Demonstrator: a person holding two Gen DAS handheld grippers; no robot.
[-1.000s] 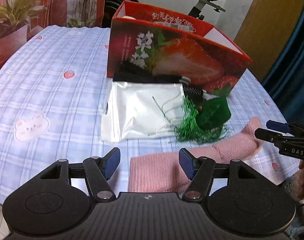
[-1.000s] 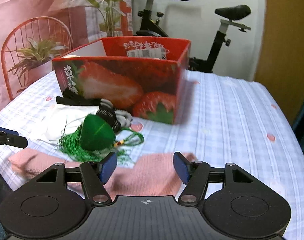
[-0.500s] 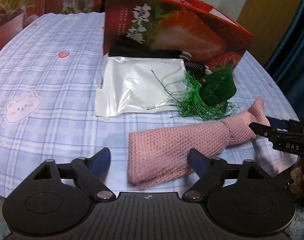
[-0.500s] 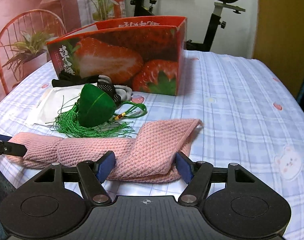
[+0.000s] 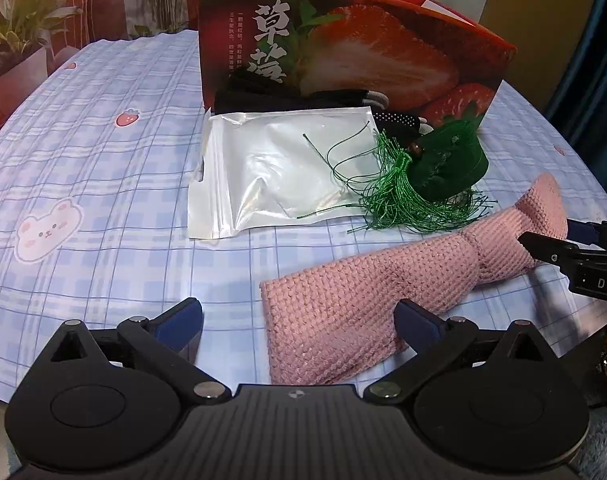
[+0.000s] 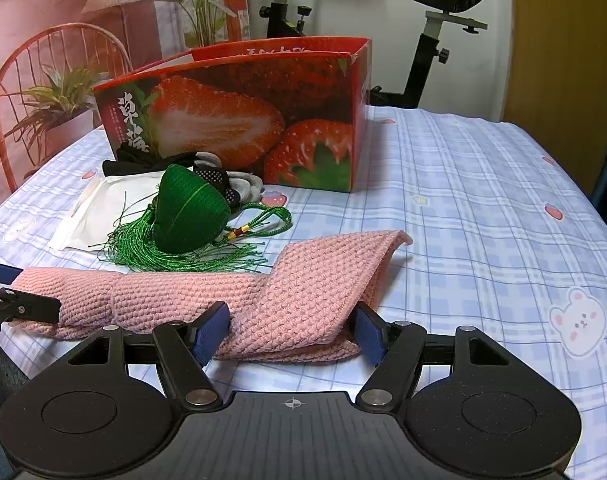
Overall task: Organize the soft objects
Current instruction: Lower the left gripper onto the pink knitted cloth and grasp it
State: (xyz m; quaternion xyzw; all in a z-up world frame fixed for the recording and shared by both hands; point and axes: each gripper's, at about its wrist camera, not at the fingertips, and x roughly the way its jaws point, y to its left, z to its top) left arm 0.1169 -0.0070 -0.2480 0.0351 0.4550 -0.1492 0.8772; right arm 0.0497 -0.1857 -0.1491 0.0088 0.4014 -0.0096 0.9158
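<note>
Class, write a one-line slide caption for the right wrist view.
Right hand-held gripper straddles a pink knitted band beside a green tasselled ornament and strawberry box.

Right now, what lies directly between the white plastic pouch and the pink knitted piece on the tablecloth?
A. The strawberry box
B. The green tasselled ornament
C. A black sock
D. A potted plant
B: the green tasselled ornament sits with its fringe spread over the edge of the white plastic pouch and reaching toward the pink knitted piece, while the strawberry box stands farther back.
</note>
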